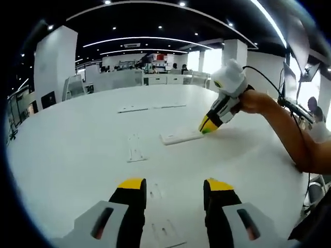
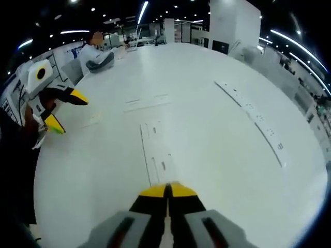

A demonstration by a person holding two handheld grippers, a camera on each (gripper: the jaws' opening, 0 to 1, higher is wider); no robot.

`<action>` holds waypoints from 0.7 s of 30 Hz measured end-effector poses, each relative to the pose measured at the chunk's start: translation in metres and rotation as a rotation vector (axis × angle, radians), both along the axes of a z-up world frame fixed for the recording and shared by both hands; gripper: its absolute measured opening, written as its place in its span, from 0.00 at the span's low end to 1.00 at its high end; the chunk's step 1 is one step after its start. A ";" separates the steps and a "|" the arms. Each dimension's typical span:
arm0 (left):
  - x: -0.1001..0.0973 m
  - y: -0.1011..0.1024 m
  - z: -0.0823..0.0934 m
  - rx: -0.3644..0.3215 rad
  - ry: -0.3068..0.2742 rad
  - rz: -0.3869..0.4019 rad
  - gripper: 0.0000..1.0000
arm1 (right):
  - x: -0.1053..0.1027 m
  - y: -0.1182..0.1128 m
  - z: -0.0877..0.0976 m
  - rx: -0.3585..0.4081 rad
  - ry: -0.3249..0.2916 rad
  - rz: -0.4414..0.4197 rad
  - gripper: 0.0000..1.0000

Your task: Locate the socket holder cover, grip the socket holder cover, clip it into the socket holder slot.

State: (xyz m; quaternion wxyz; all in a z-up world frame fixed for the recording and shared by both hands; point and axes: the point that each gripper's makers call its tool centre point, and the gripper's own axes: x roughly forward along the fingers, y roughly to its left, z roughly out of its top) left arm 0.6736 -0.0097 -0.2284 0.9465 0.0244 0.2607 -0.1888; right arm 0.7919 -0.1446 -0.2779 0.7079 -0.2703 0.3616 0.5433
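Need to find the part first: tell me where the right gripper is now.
In the left gripper view, the right gripper is at right, tips down on the white table, at the white strip.

The left tongs (image 1: 173, 188) are held wide open, level. The right tongs (image 2: 167, 190) are pressed shut, gripped by a hand (image 1: 252, 101) on an outstretched forearm.
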 end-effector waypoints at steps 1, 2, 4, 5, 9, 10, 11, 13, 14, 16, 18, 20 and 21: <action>-0.001 0.005 -0.004 0.029 0.025 0.008 0.44 | -0.001 0.000 0.000 -0.006 0.004 -0.005 0.03; 0.000 0.008 -0.005 0.035 0.037 0.017 0.44 | -0.001 0.000 0.001 -0.011 0.009 -0.005 0.03; 0.002 0.013 -0.003 0.022 0.033 0.030 0.44 | -0.003 0.000 0.004 -0.010 0.012 0.002 0.03; 0.003 0.016 -0.003 0.015 0.031 0.042 0.44 | -0.003 0.000 0.006 -0.004 0.012 0.002 0.03; 0.003 0.023 -0.006 0.016 0.060 0.067 0.45 | -0.004 0.001 0.014 0.023 0.010 0.000 0.06; 0.003 0.025 -0.005 0.015 0.065 0.075 0.45 | -0.004 0.002 0.016 0.024 0.001 0.000 0.06; 0.003 0.027 -0.005 0.011 0.071 0.085 0.45 | -0.003 0.001 0.018 0.021 -0.009 -0.002 0.06; 0.002 0.030 -0.004 0.008 0.081 0.100 0.45 | -0.003 0.001 0.023 0.016 -0.026 -0.004 0.07; 0.002 0.031 -0.004 0.006 0.091 0.107 0.45 | -0.003 0.001 0.024 0.017 -0.029 -0.001 0.07; 0.002 0.031 -0.004 0.001 0.103 0.117 0.45 | -0.005 0.004 0.026 0.021 -0.028 0.004 0.08; 0.000 0.032 -0.008 0.009 0.128 0.122 0.45 | -0.009 0.009 0.026 0.019 -0.029 0.017 0.09; -0.003 0.034 -0.014 0.026 0.167 0.130 0.46 | -0.015 0.015 0.025 0.013 -0.031 0.036 0.10; -0.009 0.035 -0.019 0.046 0.208 0.126 0.47 | -0.018 0.018 0.025 0.010 -0.031 0.045 0.11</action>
